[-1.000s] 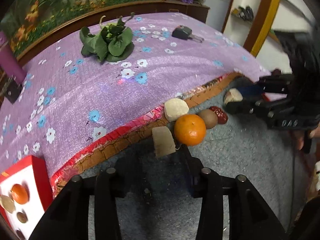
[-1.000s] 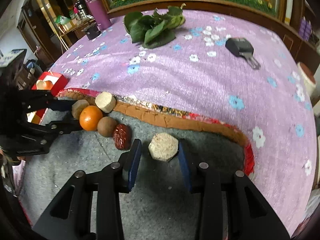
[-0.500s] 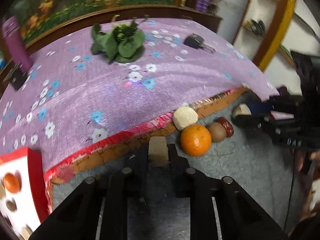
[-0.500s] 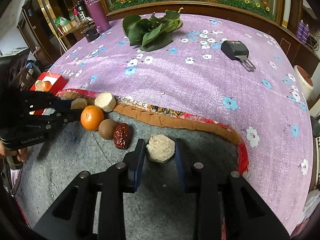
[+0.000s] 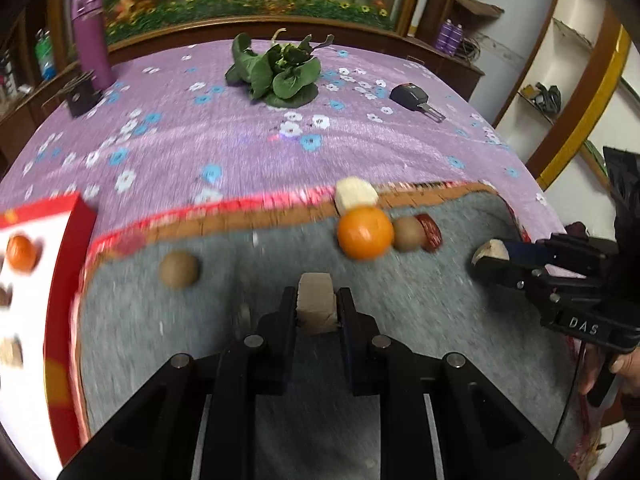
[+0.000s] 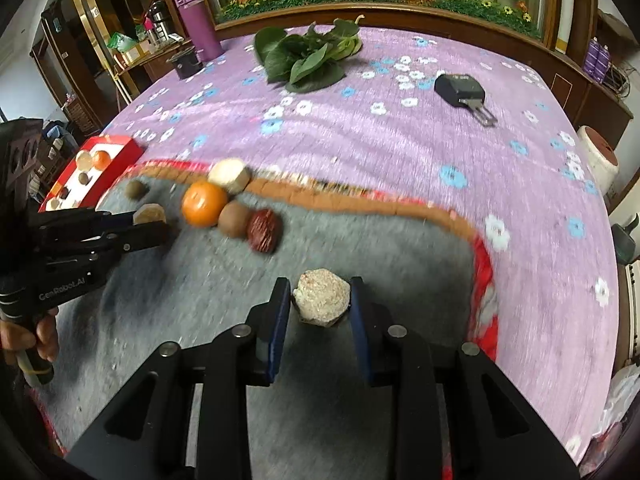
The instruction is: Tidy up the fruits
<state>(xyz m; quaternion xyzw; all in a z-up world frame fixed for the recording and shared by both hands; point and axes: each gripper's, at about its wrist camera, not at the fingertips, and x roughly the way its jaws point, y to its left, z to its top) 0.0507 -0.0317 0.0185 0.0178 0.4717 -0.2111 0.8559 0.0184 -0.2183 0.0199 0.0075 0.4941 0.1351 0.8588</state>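
Grey felt worktop [image 6: 360, 240] below, both my grippers' fingers pinch pale chunks: left gripper [image 5: 316, 306], right gripper [image 6: 320, 300]; they seem light, crumbly, best held flat-sided.

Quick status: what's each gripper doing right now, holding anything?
Left gripper: shut on a pale tan chunk.
Right gripper: shut on a pale hexagonal piece.

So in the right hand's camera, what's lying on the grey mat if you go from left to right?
Small brown ball → orange → brown round fruit → red date → pale hexagon piece between the right gripper fingers.
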